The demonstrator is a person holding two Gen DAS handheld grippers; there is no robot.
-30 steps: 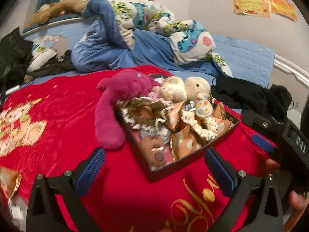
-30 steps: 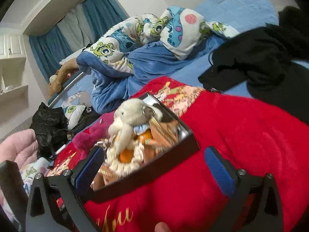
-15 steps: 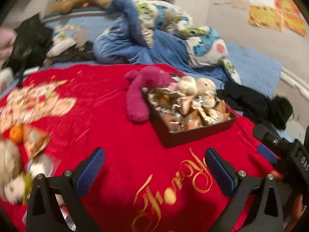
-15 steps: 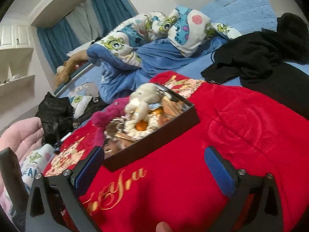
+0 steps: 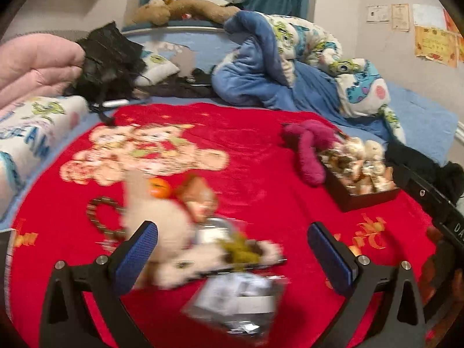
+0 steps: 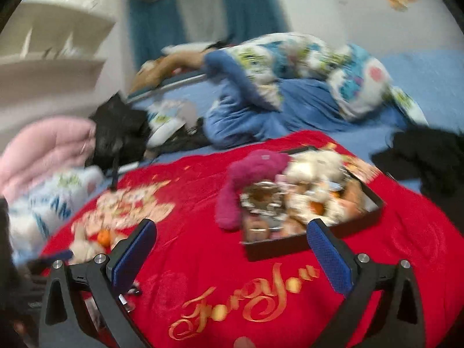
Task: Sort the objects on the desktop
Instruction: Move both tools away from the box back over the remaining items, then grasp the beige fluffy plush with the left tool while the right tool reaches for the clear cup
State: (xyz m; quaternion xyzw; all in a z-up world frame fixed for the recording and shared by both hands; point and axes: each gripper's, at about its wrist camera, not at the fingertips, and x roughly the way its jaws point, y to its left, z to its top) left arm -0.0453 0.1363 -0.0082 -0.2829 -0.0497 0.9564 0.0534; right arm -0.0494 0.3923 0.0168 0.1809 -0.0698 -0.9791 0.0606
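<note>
A dark box (image 5: 362, 194) full of small plush toys sits on the red blanket, at the right in the left wrist view and ahead in the right wrist view (image 6: 313, 240). A magenta plush (image 5: 310, 150) leans on its left side. My left gripper (image 5: 232, 249) is open above a loose pile: a cream plush toy (image 5: 162, 217) with an orange ball (image 5: 158, 187), a brown bead bracelet (image 5: 100, 217) and a clear packet (image 5: 240, 298). My right gripper (image 6: 230, 249) is open and empty, short of the box. The view is blurred.
The red blanket (image 5: 249, 150) covers the bed. A blue patterned duvet (image 5: 290, 66), a black bag (image 5: 107, 58), pink bedding (image 5: 34, 63) and black clothes (image 6: 429, 162) lie around it. A brown plush (image 5: 179, 7) lies on the far rail.
Both grippers have swung left and pulled back from the box. The loose pile of toys has come into the left wrist view between the open fingers.
</note>
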